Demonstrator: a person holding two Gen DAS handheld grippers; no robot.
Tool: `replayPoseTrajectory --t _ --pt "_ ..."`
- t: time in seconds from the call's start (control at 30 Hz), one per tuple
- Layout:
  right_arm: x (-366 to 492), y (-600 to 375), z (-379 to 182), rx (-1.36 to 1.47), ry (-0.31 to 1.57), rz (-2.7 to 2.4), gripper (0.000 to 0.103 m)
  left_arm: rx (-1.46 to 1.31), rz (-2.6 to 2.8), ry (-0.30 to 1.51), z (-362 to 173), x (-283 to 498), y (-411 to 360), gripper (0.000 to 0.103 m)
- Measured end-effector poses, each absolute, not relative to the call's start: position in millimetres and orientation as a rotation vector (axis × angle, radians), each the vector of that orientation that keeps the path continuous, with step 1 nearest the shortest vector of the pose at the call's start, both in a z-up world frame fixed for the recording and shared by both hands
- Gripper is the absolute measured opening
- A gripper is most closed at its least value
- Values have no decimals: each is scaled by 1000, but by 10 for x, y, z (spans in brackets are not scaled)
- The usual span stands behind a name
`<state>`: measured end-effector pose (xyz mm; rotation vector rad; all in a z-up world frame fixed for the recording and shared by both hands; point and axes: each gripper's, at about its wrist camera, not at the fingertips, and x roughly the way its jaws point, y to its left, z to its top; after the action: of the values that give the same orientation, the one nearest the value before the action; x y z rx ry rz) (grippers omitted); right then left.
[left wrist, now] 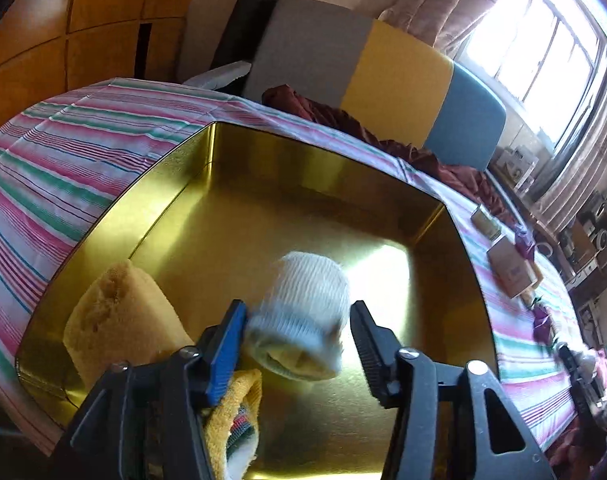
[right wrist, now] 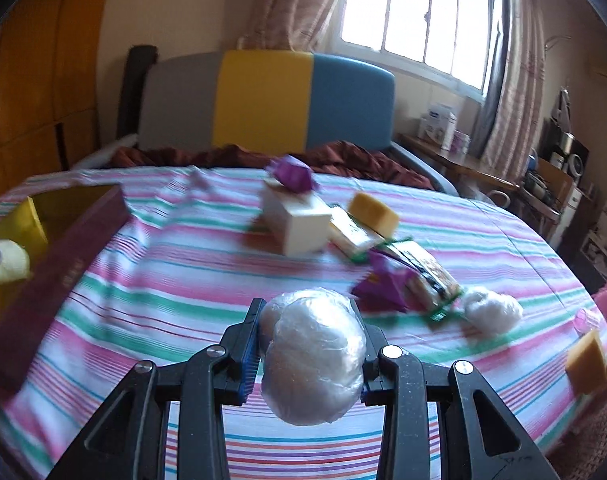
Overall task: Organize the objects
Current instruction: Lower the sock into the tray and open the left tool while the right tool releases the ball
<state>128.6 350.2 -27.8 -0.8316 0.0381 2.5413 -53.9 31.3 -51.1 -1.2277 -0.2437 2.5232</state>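
Note:
In the left wrist view a gold tin box (left wrist: 287, 184) lies open on the striped bedspread. My left gripper (left wrist: 299, 328) is open over it, and a blurred white knitted roll (left wrist: 303, 316) sits between its jaws, apart from the right one. A yellow sponge (left wrist: 119, 312) and a yellow cloth (left wrist: 235, 412) lie inside the box. In the right wrist view my right gripper (right wrist: 309, 344) is shut on a plastic-wrapped white ball (right wrist: 315, 356) above the bedspread. The box, maroon outside (right wrist: 55, 264), is at the left.
On the bed lie a white box (right wrist: 299, 224), purple wrappers (right wrist: 291, 174), a yellow sponge (right wrist: 373, 210), packets (right wrist: 423, 272), a white wrapped ball (right wrist: 491, 310) and another sponge (right wrist: 587, 362). A headboard (right wrist: 303, 100) stands behind, cluttered shelves at the right.

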Motion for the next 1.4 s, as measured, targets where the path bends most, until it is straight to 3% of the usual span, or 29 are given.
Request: replayPoseTrajectory --t 0.4,0.7,1.03,1.4 --pt "1230 2804 86 -774 46 2736 38 -1262 2525 -241 -439 -480 311 69" --pt "1123 2342 176 -835 102 2931 38 -1150 2521 -398 -42 -485 102 72" --pt "698 1609 32 -1038 36 3099 38 -1093 2629 -562 196 -566 -279 74" --pt "161 1343 -388 -1417 340 3046 41 -1052 2663 -608 269 -555 -380 74"
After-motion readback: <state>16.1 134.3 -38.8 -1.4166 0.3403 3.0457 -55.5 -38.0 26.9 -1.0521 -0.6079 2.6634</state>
